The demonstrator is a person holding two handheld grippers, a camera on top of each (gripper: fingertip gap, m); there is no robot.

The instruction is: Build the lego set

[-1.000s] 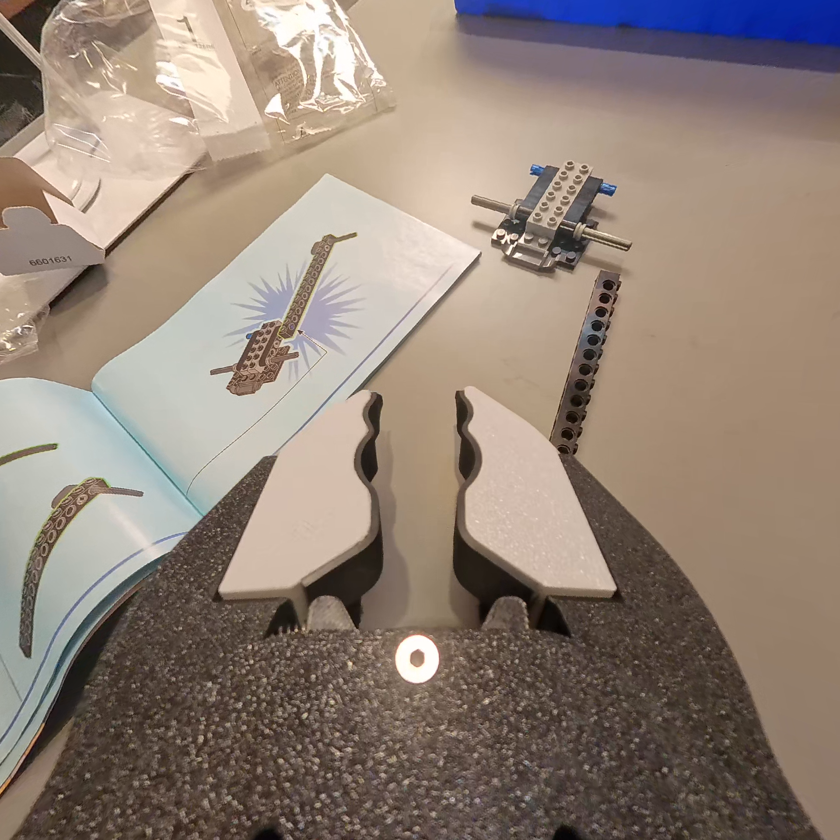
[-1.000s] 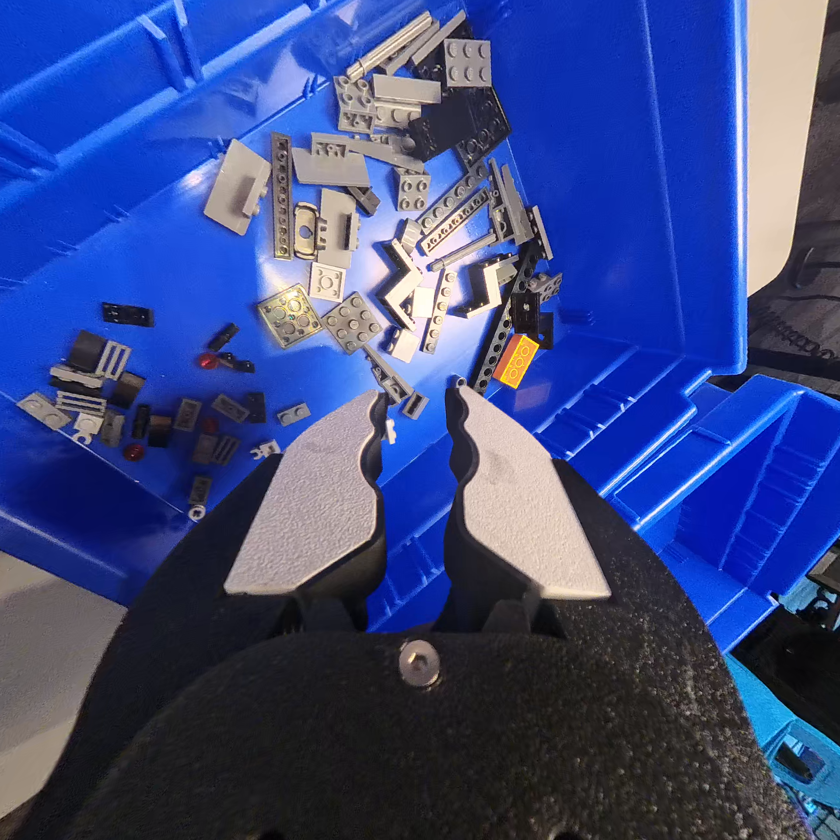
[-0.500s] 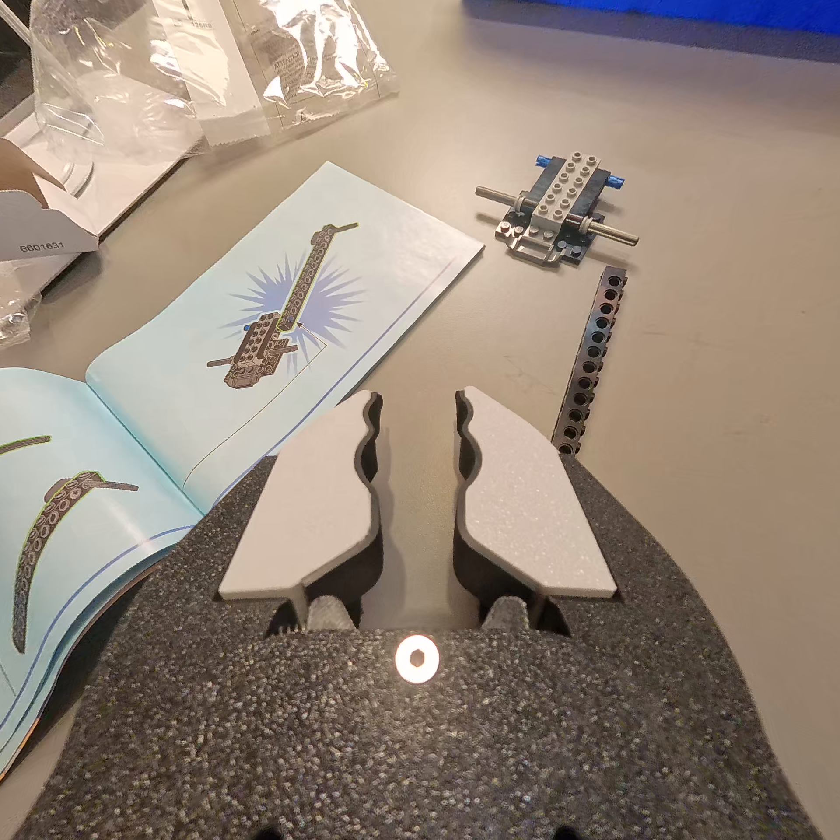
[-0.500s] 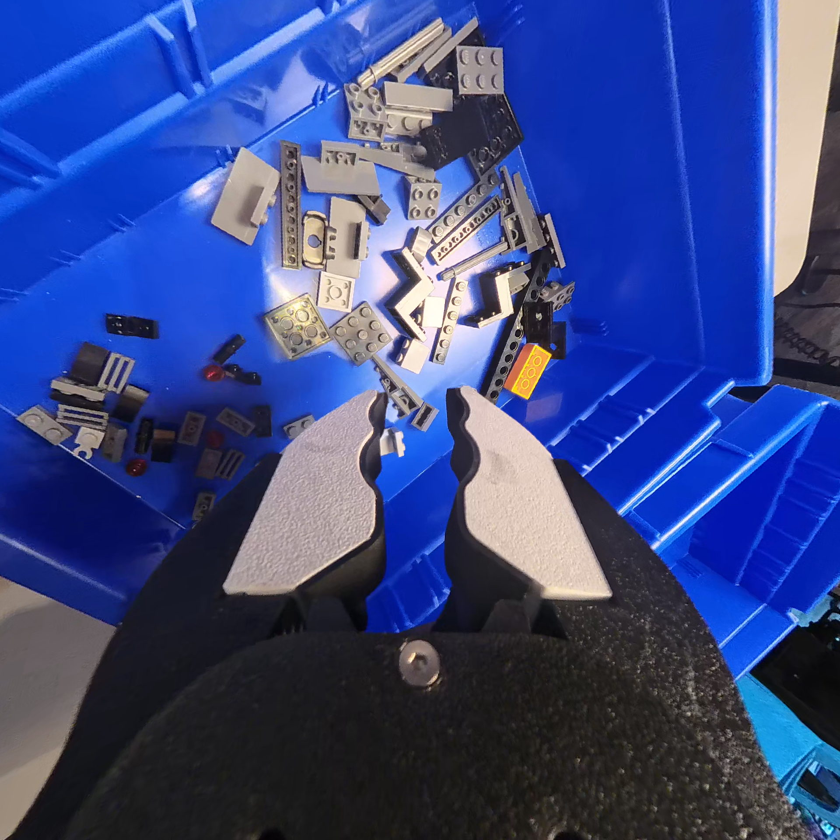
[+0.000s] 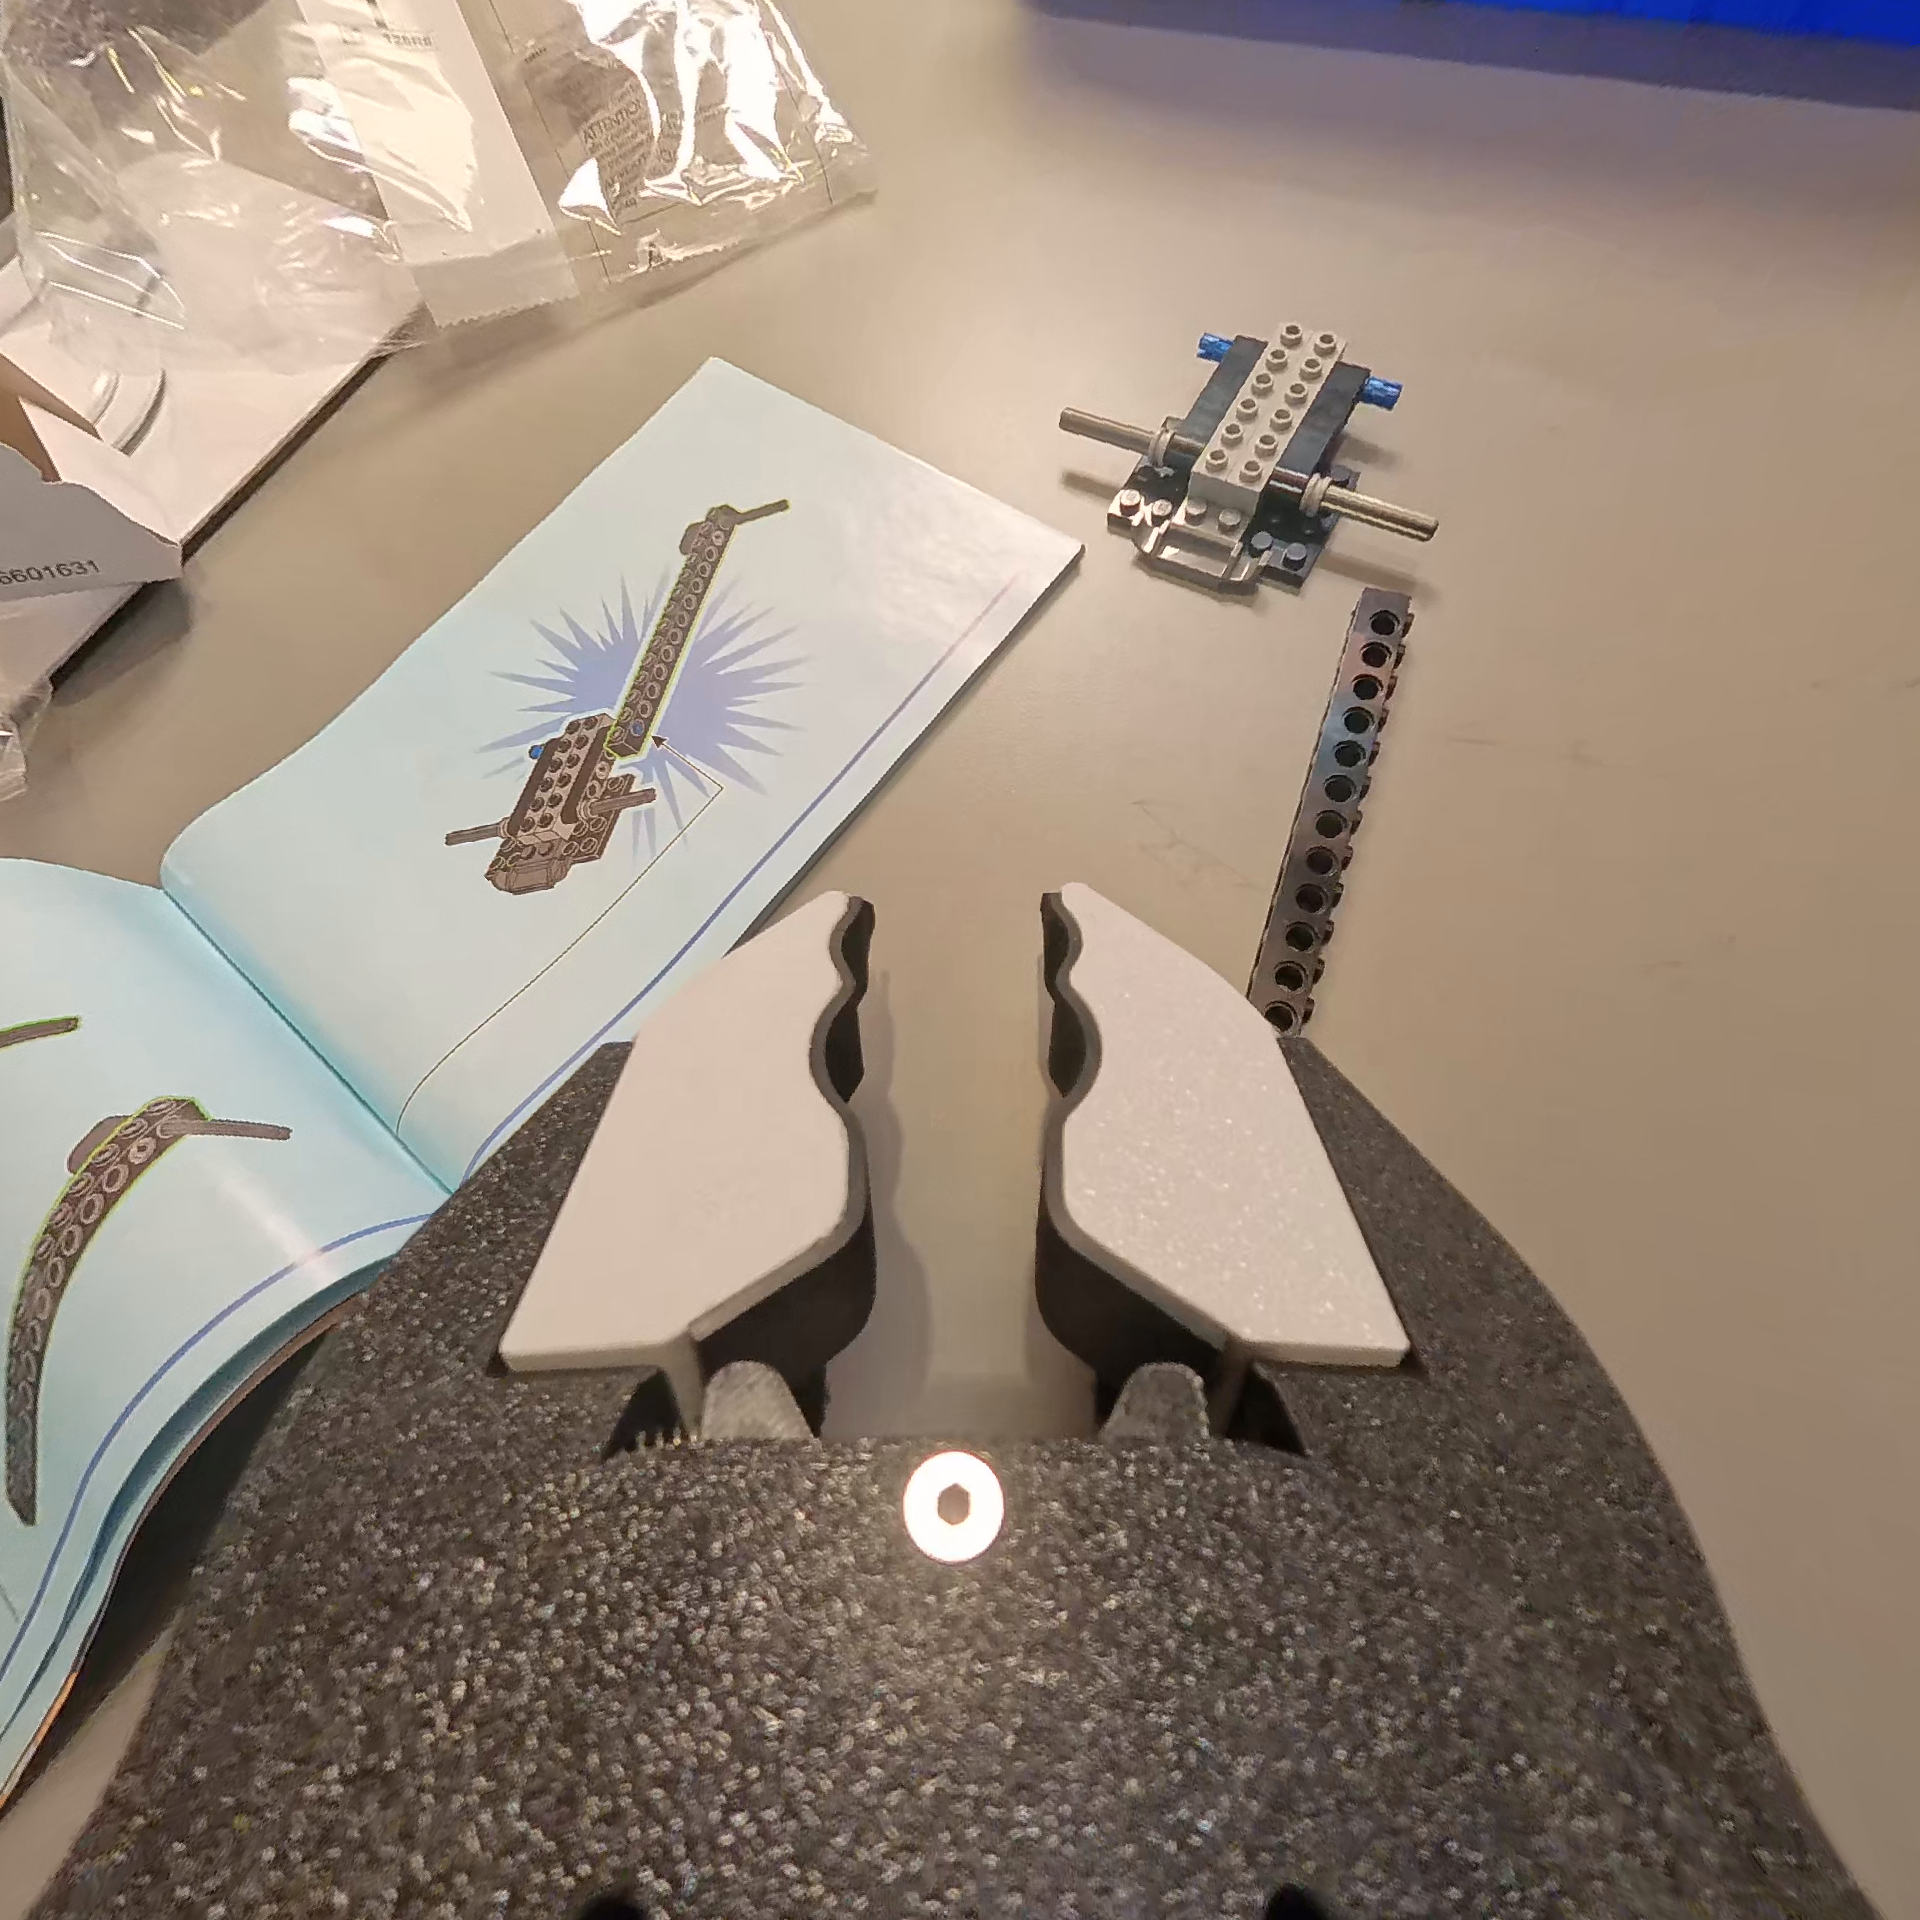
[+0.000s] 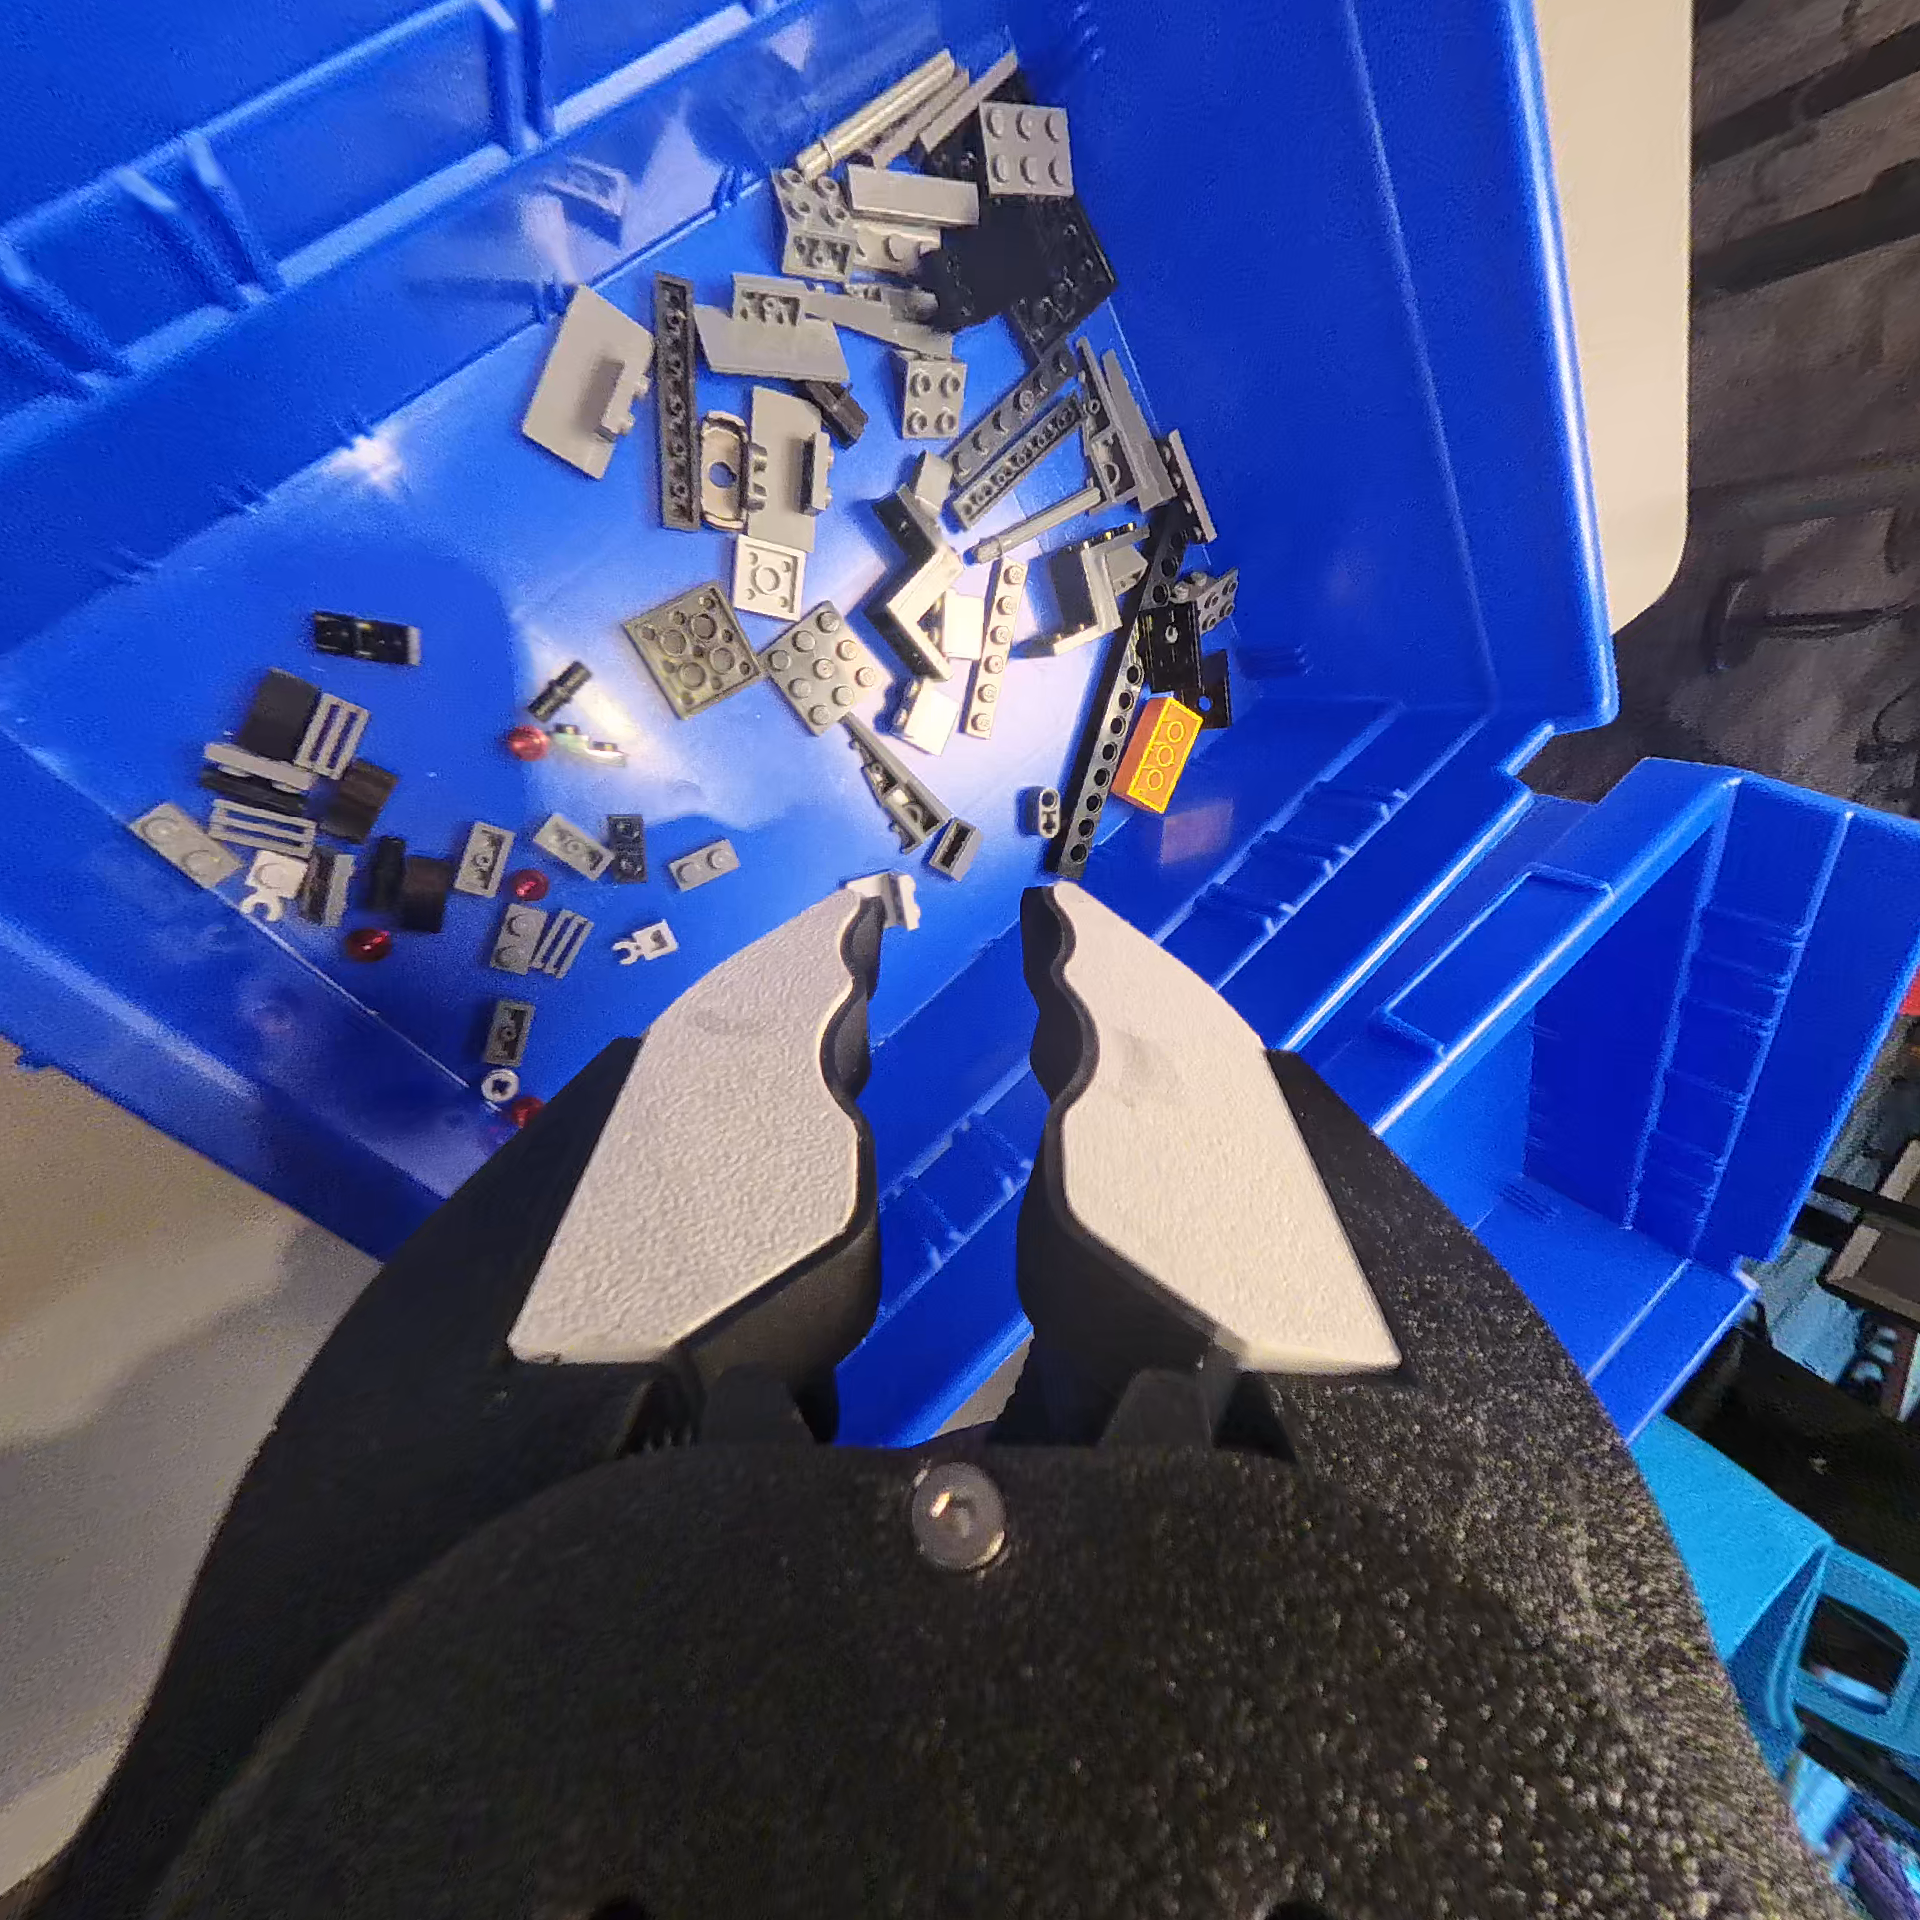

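While both sets of jaws stand apart and bare, left gripper (image 5: 956, 914) hovers over beige worktop (image 5: 1610, 935) beside long black holed beam (image 5: 1335, 800); right gripper (image 6: 951, 904) over blue plastic bin (image 6: 1403, 416) of loose grey and black bricks (image 6: 831, 499), small grey clip piece (image 6: 888, 896) at its left fingertip.

A beige table (image 5: 1558, 935) carries an open booklet (image 5: 623, 727), clear bags (image 5: 520, 156), a small brick assembly (image 5: 1252, 447), a black holed beam (image 5: 1340, 800) and a blue bin (image 6: 312, 416) of loose bricks (image 6: 883, 520).
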